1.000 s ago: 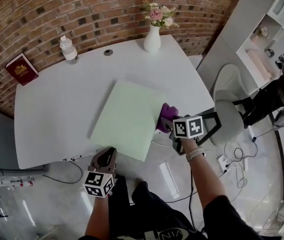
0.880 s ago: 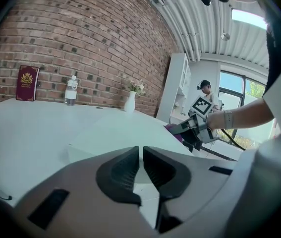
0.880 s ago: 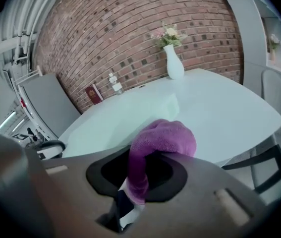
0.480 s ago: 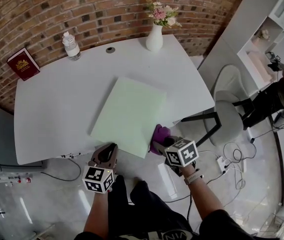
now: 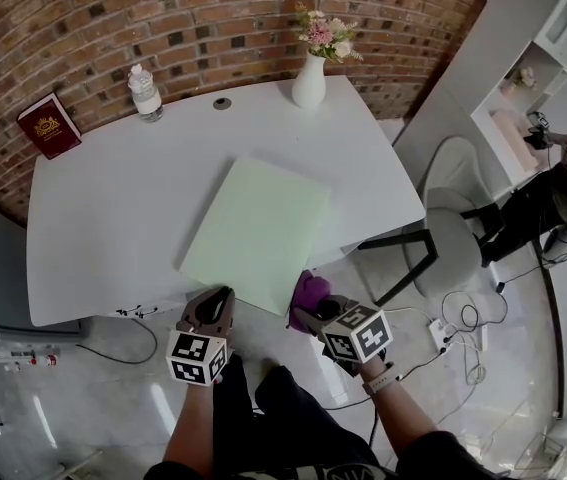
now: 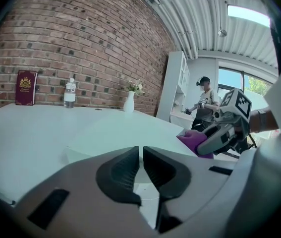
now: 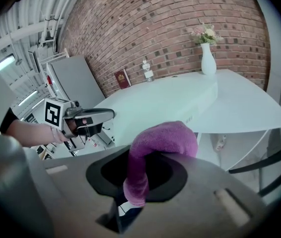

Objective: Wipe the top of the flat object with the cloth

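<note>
Off the near edge of the table (image 5: 113, 218), the right gripper (image 5: 313, 311) pinches the purple cloth (image 5: 309, 288) just beside the near right corner of the pale green flat object (image 5: 258, 230). The left gripper (image 5: 215, 305) hovers nearby, jaws pressed together on nothing. To wipe well, the cloth likely needs pressing flat on top and drawing across in overlapping strokes.

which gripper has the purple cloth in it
The right gripper: its jaws are clamped on the purple cloth. The left gripper is shut on nothing.
</note>
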Demonstrator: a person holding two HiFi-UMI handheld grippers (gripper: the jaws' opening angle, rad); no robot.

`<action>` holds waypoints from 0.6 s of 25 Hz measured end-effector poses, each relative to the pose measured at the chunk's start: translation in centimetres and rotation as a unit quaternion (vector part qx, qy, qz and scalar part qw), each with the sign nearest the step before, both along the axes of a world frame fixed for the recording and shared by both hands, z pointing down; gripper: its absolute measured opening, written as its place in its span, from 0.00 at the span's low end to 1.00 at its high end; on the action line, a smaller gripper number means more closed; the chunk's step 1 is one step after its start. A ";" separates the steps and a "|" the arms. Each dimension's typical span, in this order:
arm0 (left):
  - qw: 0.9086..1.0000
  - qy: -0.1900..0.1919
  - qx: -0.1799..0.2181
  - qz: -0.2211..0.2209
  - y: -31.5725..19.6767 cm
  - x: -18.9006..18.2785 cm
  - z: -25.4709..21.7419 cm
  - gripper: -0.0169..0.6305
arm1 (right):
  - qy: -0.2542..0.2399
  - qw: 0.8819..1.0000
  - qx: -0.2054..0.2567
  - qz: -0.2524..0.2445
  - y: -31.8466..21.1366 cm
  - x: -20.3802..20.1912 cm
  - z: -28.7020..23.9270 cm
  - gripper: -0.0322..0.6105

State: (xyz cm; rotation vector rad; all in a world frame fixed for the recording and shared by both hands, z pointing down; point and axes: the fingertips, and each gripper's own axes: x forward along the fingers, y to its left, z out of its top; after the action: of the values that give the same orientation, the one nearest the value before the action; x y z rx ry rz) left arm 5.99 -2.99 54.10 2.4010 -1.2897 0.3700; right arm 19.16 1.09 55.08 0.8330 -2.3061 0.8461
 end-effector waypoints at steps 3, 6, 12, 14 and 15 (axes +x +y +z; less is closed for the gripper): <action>0.999 -0.029 0.007 0.012 0.1 0.2 0.1 0.07 | -0.009 1.000 -0.019 0.000 1.2 -0.1 0.5 0.15; 0.998 -0.060 0.020 0.028 0.2 0.5 0.1 0.07 | -0.027 0.999 -0.034 0.005 2.2 -0.3 0.6 0.15; 0.969 -0.209 0.083 0.100 0.7 1.0 -0.3 0.07 | -0.058 0.996 -0.051 0.040 3.2 0.3 0.7 0.15; 0.954 -0.245 0.105 0.137 1.2 1.6 -0.4 0.08 | -0.064 0.995 -0.057 0.047 3.3 0.5 0.8 0.15; 0.946 -0.260 0.114 0.157 1.6 1.9 -0.2 0.09 | -0.069 0.994 -0.060 0.051 3.4 0.5 0.8 0.15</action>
State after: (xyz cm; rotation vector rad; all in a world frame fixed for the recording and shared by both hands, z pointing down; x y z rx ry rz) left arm 7.91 -1.41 53.86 2.8324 -1.1915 1.0602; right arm 19.69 4.47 55.84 0.8705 -2.3201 1.1072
